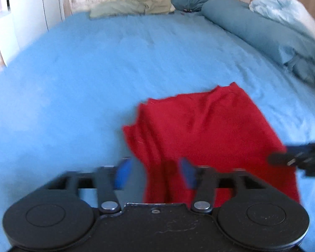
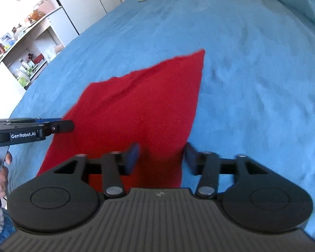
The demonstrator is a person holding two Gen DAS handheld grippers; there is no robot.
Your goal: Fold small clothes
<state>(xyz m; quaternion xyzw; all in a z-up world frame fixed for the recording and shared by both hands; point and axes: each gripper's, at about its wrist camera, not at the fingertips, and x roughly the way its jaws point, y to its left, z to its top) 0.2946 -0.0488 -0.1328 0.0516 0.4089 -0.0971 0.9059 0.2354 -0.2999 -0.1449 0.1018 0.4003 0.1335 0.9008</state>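
A red garment (image 1: 208,132) lies on the blue bed sheet (image 1: 73,79), rumpled along its near left edge. My left gripper (image 1: 155,174) is open, its blue-padded fingers either side of the garment's near left edge, low over it. In the right wrist view the same red garment (image 2: 140,107) spreads forward to a pointed far corner. My right gripper (image 2: 161,157) is open, straddling the garment's near right edge. The right gripper's tip (image 1: 287,159) shows at the right of the left view; the left gripper (image 2: 58,126) shows at the left of the right view.
A rolled teal duvet (image 1: 252,29) and a pale blue bundle (image 1: 283,10) lie along the bed's right side. A green pillow (image 1: 128,7) sits at the head. White shelves with bottles (image 2: 25,63) stand beyond the bed's left edge.
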